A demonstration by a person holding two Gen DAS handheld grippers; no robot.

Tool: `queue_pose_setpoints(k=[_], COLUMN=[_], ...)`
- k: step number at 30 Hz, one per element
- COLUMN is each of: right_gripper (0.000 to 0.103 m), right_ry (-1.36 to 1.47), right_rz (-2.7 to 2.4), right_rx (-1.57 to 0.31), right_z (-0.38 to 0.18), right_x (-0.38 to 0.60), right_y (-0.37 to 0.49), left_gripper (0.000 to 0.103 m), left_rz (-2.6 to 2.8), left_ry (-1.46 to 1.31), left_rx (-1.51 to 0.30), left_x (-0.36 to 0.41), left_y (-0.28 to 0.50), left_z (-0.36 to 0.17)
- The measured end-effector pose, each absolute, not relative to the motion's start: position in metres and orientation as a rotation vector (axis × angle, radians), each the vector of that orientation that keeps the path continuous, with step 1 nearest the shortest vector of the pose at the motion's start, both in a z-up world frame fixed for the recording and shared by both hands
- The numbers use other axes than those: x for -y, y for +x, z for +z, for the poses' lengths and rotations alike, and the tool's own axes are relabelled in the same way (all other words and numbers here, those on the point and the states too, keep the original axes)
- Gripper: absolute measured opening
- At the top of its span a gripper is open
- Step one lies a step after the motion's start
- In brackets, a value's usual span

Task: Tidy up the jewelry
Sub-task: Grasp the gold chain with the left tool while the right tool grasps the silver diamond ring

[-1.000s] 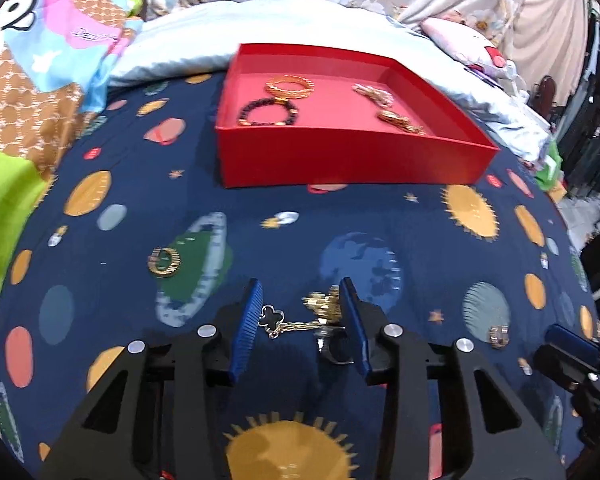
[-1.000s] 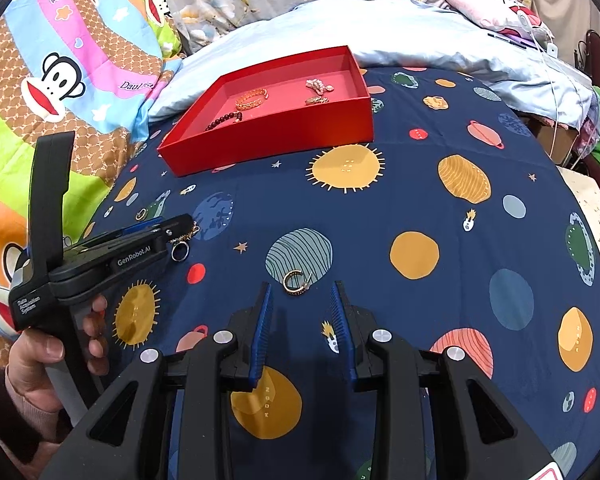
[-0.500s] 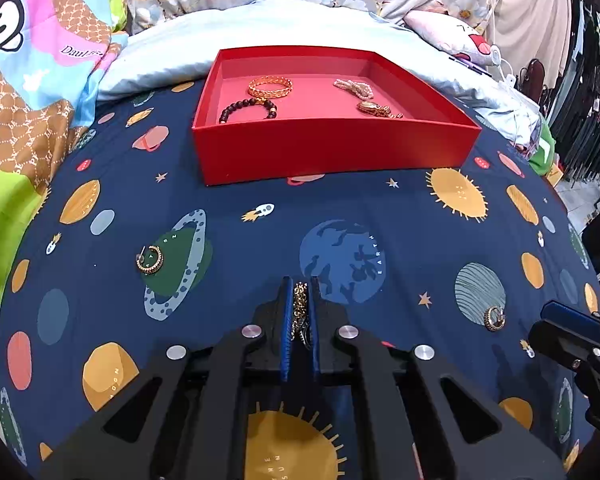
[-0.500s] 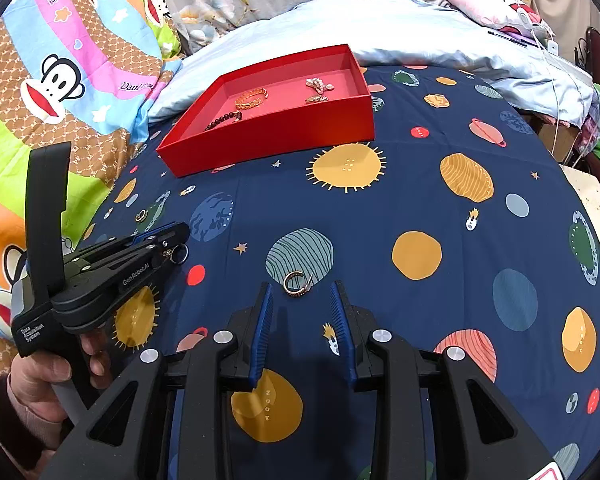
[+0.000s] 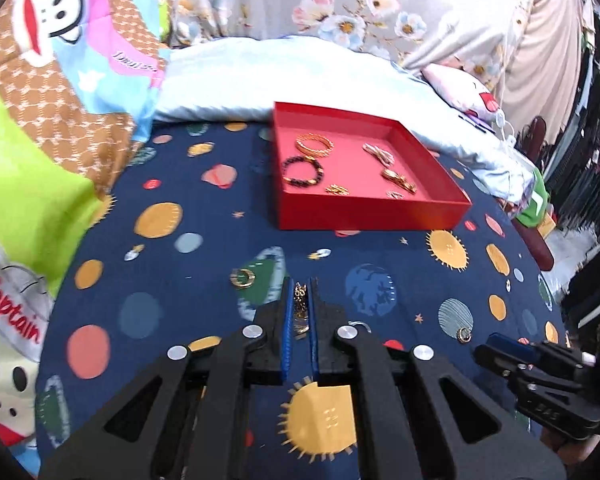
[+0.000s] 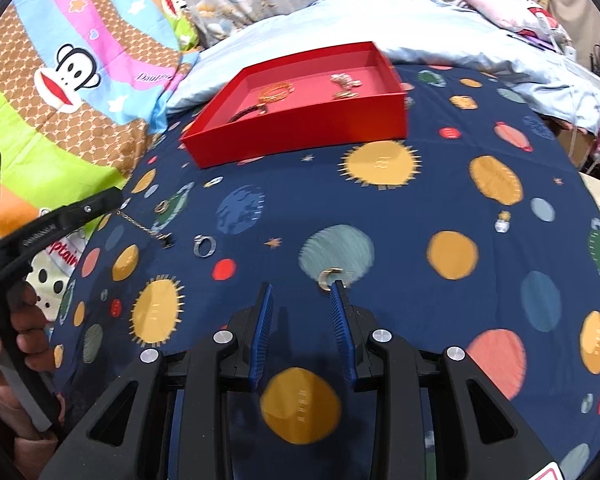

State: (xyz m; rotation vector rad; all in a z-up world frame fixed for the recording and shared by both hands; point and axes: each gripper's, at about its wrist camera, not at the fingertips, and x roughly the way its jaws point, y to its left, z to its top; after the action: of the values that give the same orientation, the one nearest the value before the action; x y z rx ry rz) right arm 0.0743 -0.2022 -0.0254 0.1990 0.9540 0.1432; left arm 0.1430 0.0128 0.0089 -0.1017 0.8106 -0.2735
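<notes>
My left gripper (image 5: 299, 300) is shut on a gold chain with a black clover charm (image 5: 300, 312), lifted off the bedspread; in the right wrist view the chain (image 6: 144, 229) hangs from the left gripper (image 6: 112, 200). The red tray (image 5: 363, 210) holds a gold bangle (image 5: 315, 145), a dark bead bracelet (image 5: 303, 171) and several small gold pieces. My right gripper (image 6: 300, 296) is open, low over the spread, with a gold earring (image 6: 328, 277) just beyond its right fingertip. A silver ring (image 6: 204, 246) and a gold hoop earring (image 5: 242, 278) lie on the spread.
The navy planet-print bedspread (image 6: 459, 200) covers the bed. A pale blue pillow (image 5: 260, 76) lies behind the tray, and bright cartoon blankets (image 5: 40, 120) are heaped at the left. The bed edge drops off at the right. The right gripper (image 5: 539, 376) shows at lower right.
My left gripper shut on the chain and lifted it, moving left and up; the silver ring stayed on the spread. My right gripper shifted left, so the gold earring is at its right fingertip.
</notes>
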Motion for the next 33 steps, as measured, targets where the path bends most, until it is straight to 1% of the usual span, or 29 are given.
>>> queue_pose_setpoints(k=[10,12,13,14,25,28,30,32,33], right_gripper=[0.029,0.031,0.036,0.038,0.039,0.036,0.03,0.021,0.019], right_ry=[0.135,0.123,0.114,0.108,0.057,0.028,0.003,-0.026,-0.03], right_rz=[0.256,0.271,0.274,0.273,0.266,0.26,0.25,0.233,0.227], right_rx=[-0.963,-0.966,-0.966,-0.966,-0.993,-0.978,-0.973,-0.966,-0.965], right_z=[-0.029,-0.031,-0.033,-0.034,-0.051,-0.052,-0.052,-0.053,-0.053], right_x=[0.146,0.136,0.13,0.128,0.108,0.104,0.102,0.101,0.102], right_y=[0.102,0.109,0.113,0.116,0.138,0.139,0.139,0.138,0.138], left_gripper=[0.006,0.006,0.006,0.006,0.006,0.006,0.006,0.006,0.006], left_rz=[-0.233,-0.229,-0.226,-0.224,-0.224,-0.227,-0.226,-0.229,-0.229], left_ry=[-0.143,-0.148,-0.149,-0.152,-0.172,-0.178,-0.178,-0.181,-0.182], left_rx=[-0.813,-0.815,-0.815,-0.815,-0.823,-0.823,-0.822,-0.822,-0.822], left_x=[-0.046,-0.052,-0.054,-0.057,-0.07,-0.072,-0.072,-0.072,-0.072], left_y=[0.128,0.126,0.126,0.125,0.126,0.127,0.127,0.128,0.128], left_z=[0.011,0.01,0.01,0.01,0.006,0.005,0.005,0.005,0.005])
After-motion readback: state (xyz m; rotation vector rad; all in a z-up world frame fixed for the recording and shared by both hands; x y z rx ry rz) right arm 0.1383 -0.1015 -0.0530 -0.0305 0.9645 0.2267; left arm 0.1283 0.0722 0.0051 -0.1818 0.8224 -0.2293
